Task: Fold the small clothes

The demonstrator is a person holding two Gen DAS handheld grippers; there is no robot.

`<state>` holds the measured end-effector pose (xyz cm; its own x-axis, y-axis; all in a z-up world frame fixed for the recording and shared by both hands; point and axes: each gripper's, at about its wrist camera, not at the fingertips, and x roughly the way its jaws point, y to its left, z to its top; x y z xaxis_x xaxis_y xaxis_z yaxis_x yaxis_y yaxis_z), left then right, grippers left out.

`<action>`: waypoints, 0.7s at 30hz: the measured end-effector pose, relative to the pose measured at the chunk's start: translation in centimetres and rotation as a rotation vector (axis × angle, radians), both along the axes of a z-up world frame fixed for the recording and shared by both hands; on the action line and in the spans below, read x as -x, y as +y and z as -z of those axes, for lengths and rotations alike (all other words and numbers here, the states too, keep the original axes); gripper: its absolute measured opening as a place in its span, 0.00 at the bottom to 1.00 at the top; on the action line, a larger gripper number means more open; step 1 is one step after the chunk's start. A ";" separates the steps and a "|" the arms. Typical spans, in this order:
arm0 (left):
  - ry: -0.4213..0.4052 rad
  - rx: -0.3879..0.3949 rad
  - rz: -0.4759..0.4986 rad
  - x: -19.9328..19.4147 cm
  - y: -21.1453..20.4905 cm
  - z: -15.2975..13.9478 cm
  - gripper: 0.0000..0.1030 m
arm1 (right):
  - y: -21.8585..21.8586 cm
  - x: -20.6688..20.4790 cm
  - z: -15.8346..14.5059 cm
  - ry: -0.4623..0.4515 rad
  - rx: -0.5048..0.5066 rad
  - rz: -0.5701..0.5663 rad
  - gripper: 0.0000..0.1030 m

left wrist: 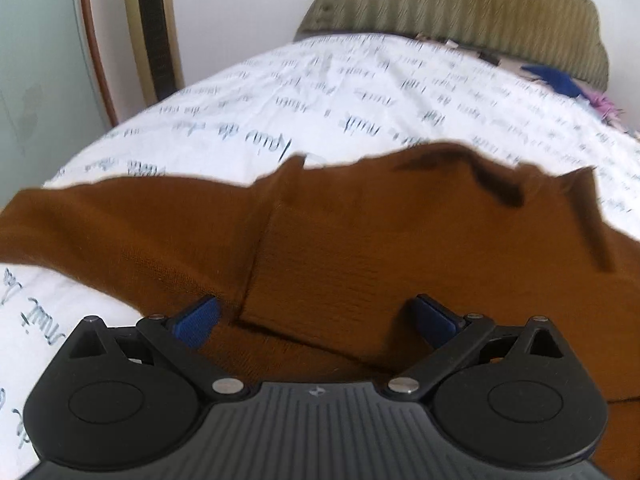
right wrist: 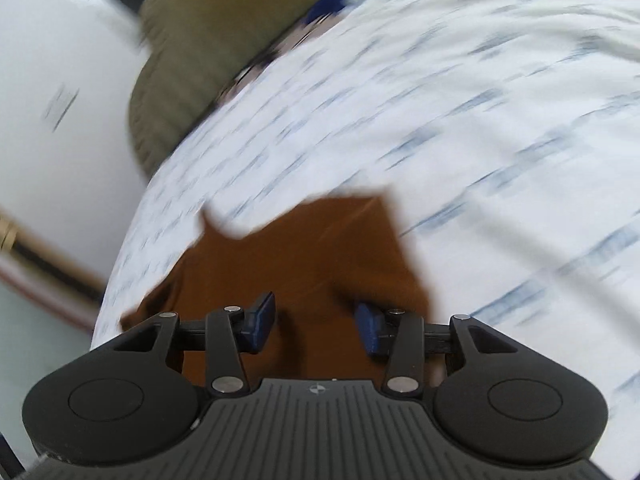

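Observation:
A brown knit garment (left wrist: 360, 248) lies spread on a white bedsheet with blue script print (left wrist: 320, 92). A folded flap of it with a straight edge sits in the middle. My left gripper (left wrist: 316, 320) is open, its blue pads wide apart just above the flap's near corner. In the right wrist view the same brown garment (right wrist: 312, 264) lies under my right gripper (right wrist: 316, 324), which is partly open with its blue pads (right wrist: 260, 322) a short gap apart over the cloth. That view is motion-blurred.
An olive ribbed cushion (left wrist: 472, 12) lies at the far end of the bed, with a blue and purple patterned cloth (left wrist: 560, 80) beside it. A wood-framed panel (left wrist: 152, 32) and white wall stand at the left. The bed edge (right wrist: 120, 264) drops off at the left.

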<state>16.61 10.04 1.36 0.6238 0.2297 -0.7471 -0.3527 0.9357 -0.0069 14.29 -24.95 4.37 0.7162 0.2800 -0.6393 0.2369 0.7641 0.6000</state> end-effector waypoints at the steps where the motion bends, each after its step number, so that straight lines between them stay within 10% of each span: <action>1: -0.005 -0.002 0.000 0.1 0.1 0.1 1.00 | -1.2 0.2 0.1 0.002 -0.012 0.020 0.39; 7: 0.016 -0.015 0.003 0.1 0.0 0.0 1.00 | -3.4 3.8 -1.9 -0.074 -0.063 0.032 0.44; 12: 0.024 -0.016 0.007 0.0 0.1 0.0 1.00 | -2.0 9.0 -2.0 -0.093 -0.308 -0.077 0.44; 21: 0.027 -0.016 0.017 0.0 0.1 0.1 1.00 | 0.5 10.8 2.0 -0.075 -0.322 0.032 0.41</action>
<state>16.64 10.16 1.31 0.6078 0.2314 -0.7596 -0.3364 0.9416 0.0176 3.51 -24.41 2.32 0.7696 0.4362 -0.4663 0.2031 0.5251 0.8265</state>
